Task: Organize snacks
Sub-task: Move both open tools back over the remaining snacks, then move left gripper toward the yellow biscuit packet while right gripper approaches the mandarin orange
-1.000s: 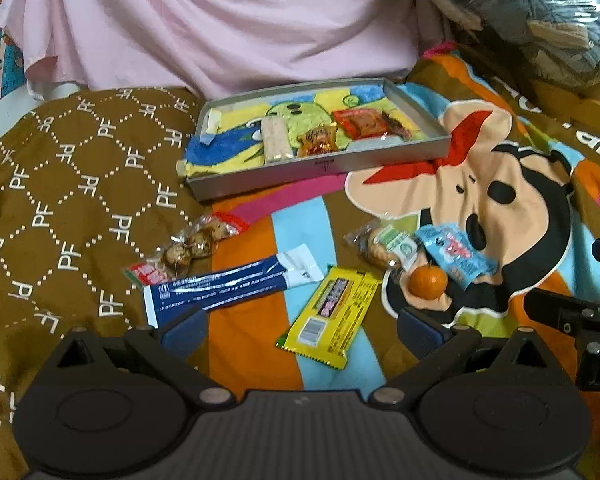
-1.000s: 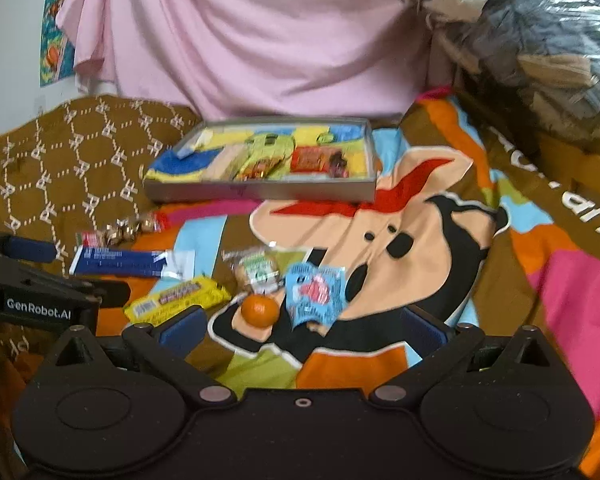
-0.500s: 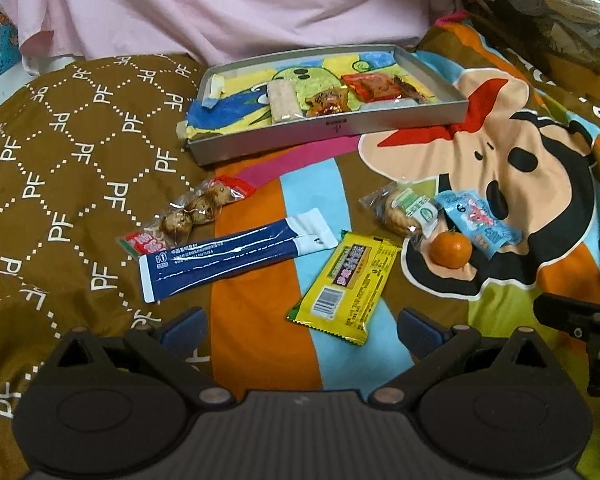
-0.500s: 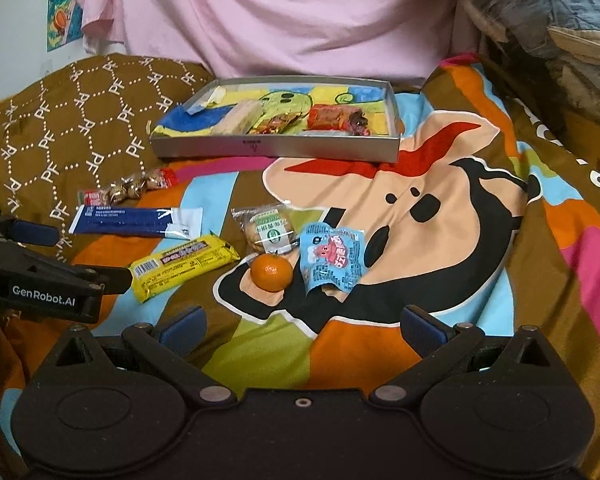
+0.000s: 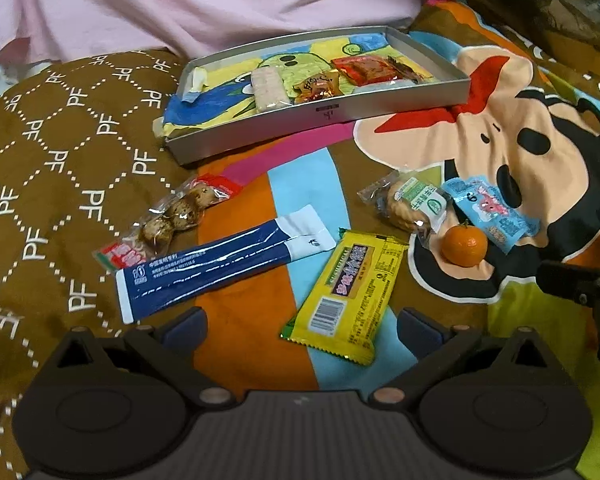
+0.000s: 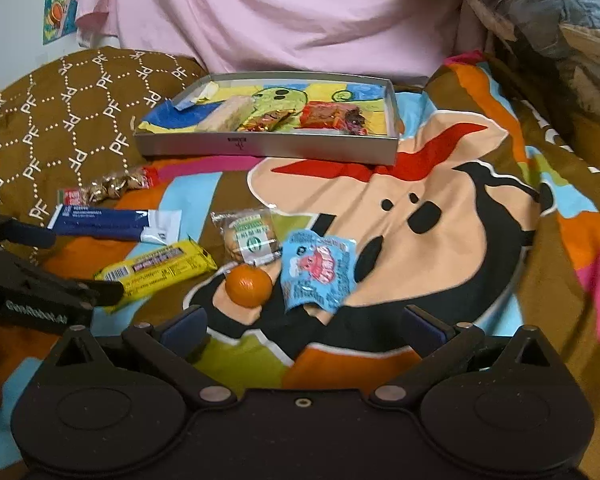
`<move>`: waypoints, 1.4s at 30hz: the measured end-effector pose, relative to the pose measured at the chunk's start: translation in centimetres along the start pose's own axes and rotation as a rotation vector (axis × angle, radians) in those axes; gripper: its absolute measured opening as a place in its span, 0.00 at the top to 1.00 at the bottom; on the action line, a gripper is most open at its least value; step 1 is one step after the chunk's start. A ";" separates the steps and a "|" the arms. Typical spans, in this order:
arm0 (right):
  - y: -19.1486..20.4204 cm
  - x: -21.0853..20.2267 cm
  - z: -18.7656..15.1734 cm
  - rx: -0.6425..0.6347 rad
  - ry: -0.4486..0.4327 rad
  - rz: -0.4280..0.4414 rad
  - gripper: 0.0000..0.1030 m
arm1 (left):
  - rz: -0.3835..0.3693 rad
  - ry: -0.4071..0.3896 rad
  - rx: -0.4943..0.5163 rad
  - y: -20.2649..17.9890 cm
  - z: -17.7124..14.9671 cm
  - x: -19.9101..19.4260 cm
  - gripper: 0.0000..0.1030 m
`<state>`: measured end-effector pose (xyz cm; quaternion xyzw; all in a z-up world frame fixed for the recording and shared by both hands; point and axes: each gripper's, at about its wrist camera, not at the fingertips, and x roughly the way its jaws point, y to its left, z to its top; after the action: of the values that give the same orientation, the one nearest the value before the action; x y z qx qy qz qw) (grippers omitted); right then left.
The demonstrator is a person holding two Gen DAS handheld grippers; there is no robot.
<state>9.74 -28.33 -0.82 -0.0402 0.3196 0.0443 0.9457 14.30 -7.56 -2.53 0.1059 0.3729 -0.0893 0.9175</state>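
Item: loose snacks on a bed, destined for the grey tray (image 5: pixel 320 114), which sits at the far side against a pink cloth (image 5: pixel 204 4) and already holds a pale wafer bar (image 5: pixel 269 89), a small brown-and-gold packet (image 5: pixel 315 89) and a red packet (image 5: pixel 370 69). Your left gripper (image 5: pixel 300 326) has its fingers spread wide and holds nothing; just ahead of it lies the yellow bar (image 5: pixel 350 294), flat and slanted, one end between the finger pads. Your right gripper (image 6: pixel 302 326) is likewise wide open and empty, with the small orange (image 6: pixel 249 285) and the blue packet (image 6: pixel 318 276) close in front. Still outside the tray: the long navy sachet (image 5: pixel 220 266), the clear bag of brown sweets (image 5: pixel 176 218) touching its upper edge, and the biscuit pack (image 5: pixel 416 208), which leans against the orange. Handling, as a judgement: take the yellow bar first with the left, turning the fingers to cross its narrow width, and press down lightly, since the quilt (image 5: pixel 60 160) is soft and a flat wrapper tends to slide. With the right, close on the orange across its middle; it looks likely to roll. Obstructions: the two grippers work near each other, and the tray's near wall must be cleared before release. Place new items in the tray's bare left part.
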 end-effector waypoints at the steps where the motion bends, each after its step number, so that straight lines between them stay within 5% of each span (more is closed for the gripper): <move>1: 0.1 0.3 0.1 -0.005 -0.004 0.008 0.01 | 0.001 0.001 0.002 0.0 0.1 0.2 0.00; 10: 1.5 3.1 0.8 -0.084 0.003 0.073 0.02 | -0.002 0.022 0.037 0.6 0.9 2.6 0.00; 22: 2.5 6.2 1.4 -0.145 0.016 0.079 0.20 | -0.080 0.017 0.102 1.0 1.6 4.2 0.00; 42: 3.5 6.4 1.1 -0.274 0.033 0.105 0.33 | -0.191 0.100 0.104 1.6 2.2 5.6 0.06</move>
<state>15.04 -24.40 -4.01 -0.1527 0.3280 0.1361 0.9223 20.15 -7.06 -4.73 0.1216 0.4213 -0.1901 0.8784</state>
